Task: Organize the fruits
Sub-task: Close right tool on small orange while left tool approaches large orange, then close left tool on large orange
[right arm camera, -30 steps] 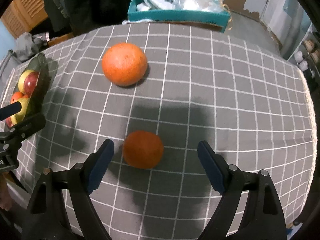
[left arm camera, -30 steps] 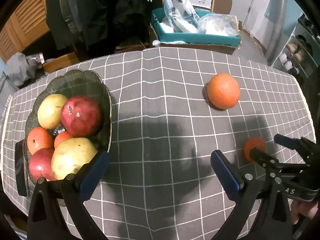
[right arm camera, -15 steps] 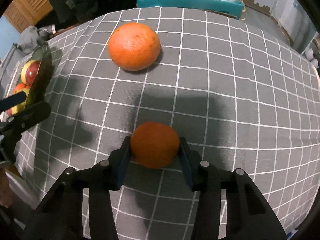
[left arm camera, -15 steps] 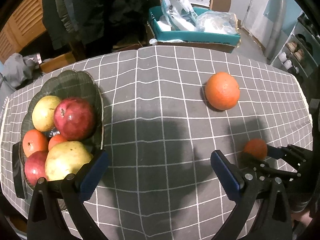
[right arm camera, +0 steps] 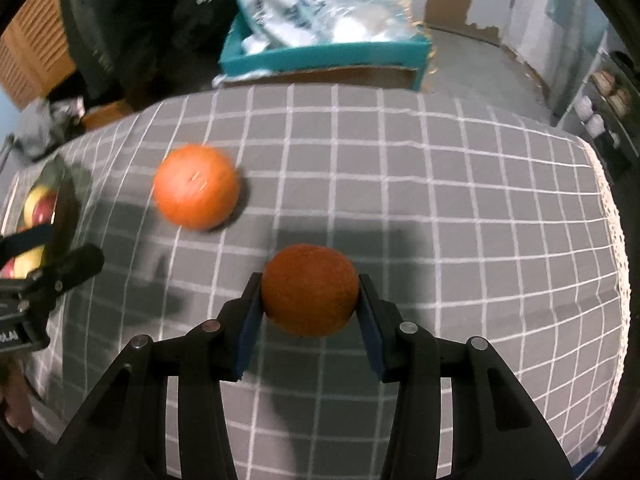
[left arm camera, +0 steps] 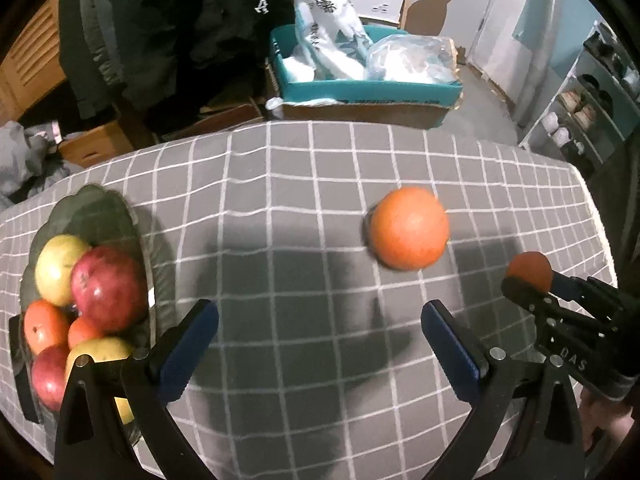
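Note:
My right gripper (right arm camera: pixel 310 312) is shut on a small orange tangerine (right arm camera: pixel 310 294) and holds it above the grey checked tablecloth (right arm camera: pixel 440 208); the tangerine also shows in the left wrist view (left arm camera: pixel 529 270). A large orange (left arm camera: pixel 408 228) lies on the cloth, seen in the right wrist view too (right arm camera: pixel 197 186). My left gripper (left arm camera: pixel 320 344) is open and empty over the cloth. A dark glass bowl (left arm camera: pixel 104 208) at the left holds red apples (left arm camera: pixel 106 288), yellow pears and small oranges.
A teal box (left arm camera: pixel 368 88) with plastic bags stands on the floor behind the table. Dark clothes hang at the back left. A shoe rack (left arm camera: pixel 592 100) is at the right. The table's right edge (right arm camera: pixel 612 220) is near the right gripper.
My right gripper closed on the tangerine and lifted it off the cloth. My left gripper drew back and up slightly, staying open.

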Demonstrator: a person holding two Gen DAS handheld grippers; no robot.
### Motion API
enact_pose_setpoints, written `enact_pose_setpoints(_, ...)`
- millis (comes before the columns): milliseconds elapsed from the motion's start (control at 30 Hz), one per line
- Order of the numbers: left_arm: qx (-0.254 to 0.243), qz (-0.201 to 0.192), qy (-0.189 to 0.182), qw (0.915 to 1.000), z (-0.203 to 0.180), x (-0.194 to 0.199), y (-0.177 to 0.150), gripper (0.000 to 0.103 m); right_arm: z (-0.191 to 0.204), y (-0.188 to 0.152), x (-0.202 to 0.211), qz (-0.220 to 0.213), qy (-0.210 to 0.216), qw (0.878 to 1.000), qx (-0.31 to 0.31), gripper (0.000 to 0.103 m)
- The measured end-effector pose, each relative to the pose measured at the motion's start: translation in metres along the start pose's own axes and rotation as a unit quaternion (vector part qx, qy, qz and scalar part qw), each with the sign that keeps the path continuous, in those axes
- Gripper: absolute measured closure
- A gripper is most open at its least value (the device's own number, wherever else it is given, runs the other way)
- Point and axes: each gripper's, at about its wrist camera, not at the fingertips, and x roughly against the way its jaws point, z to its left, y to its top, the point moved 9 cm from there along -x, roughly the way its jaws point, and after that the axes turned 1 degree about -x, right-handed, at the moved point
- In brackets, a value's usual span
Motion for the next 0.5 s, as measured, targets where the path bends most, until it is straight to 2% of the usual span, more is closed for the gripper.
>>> enact_pose_setpoints(500,-0.009,0.015,-0.029,0.9994,-0.044,-0.043,0.025,0.001,-0.047,0.034,-0.007,-0.020,-0.035,0.999,-0.030,0.059)
